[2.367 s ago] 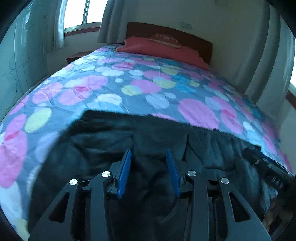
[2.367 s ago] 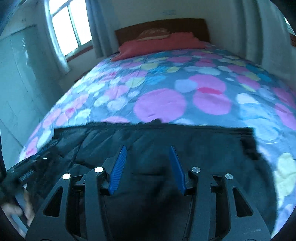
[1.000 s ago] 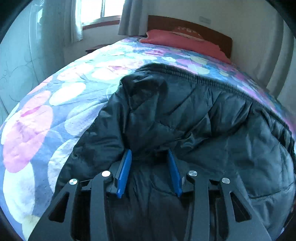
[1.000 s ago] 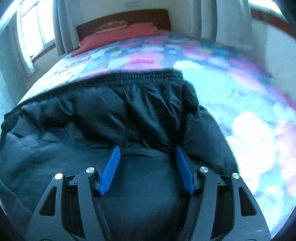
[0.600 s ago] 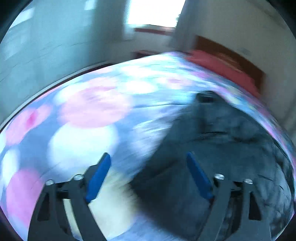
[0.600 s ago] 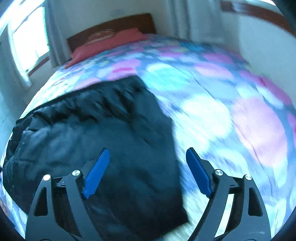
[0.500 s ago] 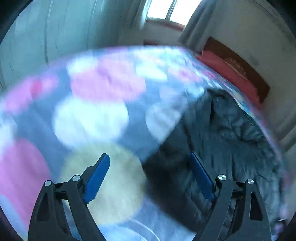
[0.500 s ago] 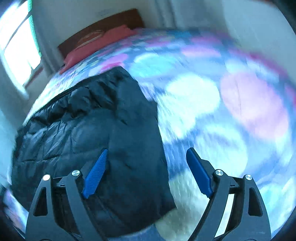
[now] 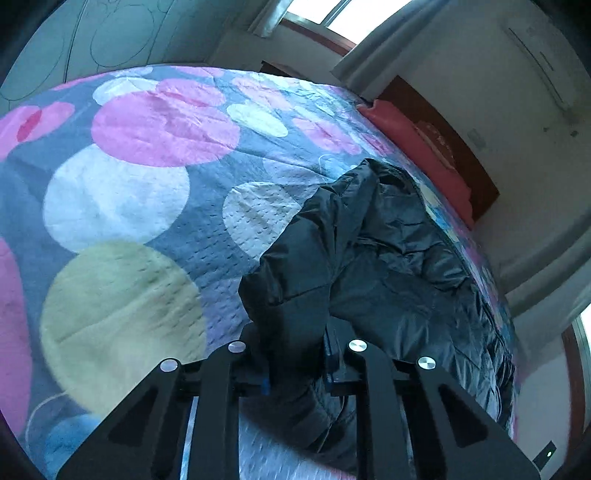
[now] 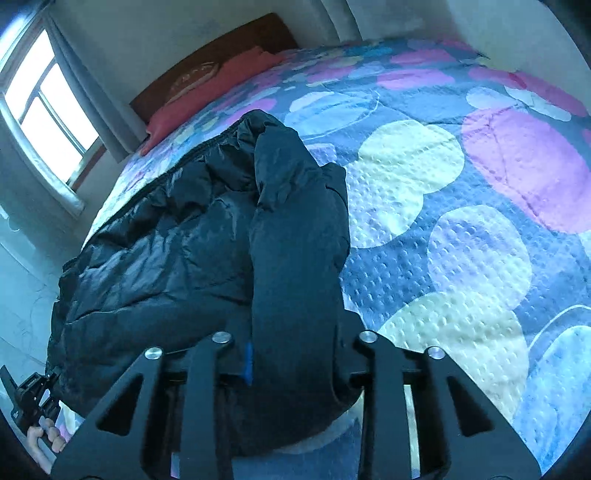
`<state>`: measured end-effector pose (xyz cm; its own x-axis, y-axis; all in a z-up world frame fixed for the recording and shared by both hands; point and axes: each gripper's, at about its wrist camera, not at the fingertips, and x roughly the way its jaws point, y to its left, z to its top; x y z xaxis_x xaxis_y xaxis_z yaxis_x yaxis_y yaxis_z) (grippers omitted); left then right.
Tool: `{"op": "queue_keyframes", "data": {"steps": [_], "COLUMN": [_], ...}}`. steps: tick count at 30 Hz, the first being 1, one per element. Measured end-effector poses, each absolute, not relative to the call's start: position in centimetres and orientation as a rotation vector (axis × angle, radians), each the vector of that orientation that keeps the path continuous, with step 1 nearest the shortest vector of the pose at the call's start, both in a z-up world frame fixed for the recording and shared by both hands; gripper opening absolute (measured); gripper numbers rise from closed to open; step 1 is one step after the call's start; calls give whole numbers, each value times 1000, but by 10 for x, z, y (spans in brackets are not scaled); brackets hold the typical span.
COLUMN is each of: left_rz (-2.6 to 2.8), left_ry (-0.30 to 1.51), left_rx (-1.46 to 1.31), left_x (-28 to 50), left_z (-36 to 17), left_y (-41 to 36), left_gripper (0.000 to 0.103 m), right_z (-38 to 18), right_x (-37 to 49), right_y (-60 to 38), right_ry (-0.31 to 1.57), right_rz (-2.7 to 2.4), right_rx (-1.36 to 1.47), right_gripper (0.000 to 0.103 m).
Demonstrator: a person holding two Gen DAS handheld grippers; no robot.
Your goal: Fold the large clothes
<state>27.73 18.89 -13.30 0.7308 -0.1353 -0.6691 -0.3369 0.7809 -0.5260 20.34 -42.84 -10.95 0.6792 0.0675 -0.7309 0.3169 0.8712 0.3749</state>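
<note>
Your 2 wrist cameras look steeply down, very close, from opposite ends of the black jacket, both sharing the spotted bedspread.

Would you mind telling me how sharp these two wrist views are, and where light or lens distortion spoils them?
Left wrist view: mostly sharp, the bedspread bulges from fisheye, the window is blown out. Right wrist view: sharp too, its window is overexposed, and the black jacket loses detail in shadow.
</note>
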Motion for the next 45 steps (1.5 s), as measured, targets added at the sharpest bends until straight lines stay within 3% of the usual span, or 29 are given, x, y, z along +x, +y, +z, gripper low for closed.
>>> {"op": "queue_keyframes", "data": {"steps": [21,32,45], "left_rz": [108,108,132], "left_ry": [792,796,816], "left_rx": [-688,-690,-625], "left_x": [142,126,117], "left_z": [-126,-130,-129], "left_y": [219,222,224], "left_gripper": [18,19,38], "right_z": [-99,-102,-95], "right_x": [80,65,61], "right_y": [-420,-416,-415], "right_ry": [884,882,909], "right_rz": [-64,-73,-102], "right_rx": [480,463,411], "right_gripper": [25,27,41]}}
